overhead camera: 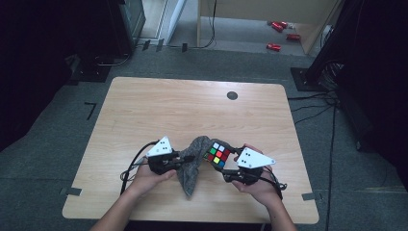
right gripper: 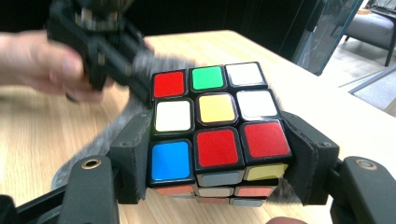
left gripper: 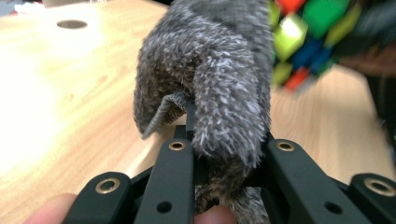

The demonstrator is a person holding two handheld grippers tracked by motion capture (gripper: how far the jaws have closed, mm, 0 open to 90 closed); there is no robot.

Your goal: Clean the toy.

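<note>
A scrambled puzzle cube sits between the pads of my right gripper, which is shut on its two sides and holds it just above the table. A fuzzy grey cloth is pinched in my left gripper, shut on a fold of it. The cloth rises against the cube's left side and hangs down to the table. In the left gripper view the cube shows blurred behind the cloth. In the right gripper view the left gripper and its hand are blurred just beyond the cube.
The wooden table has a round dark cable hole near its far edge. Black cables trail from both grippers over the near part of the table. Red items lie on the floor beyond.
</note>
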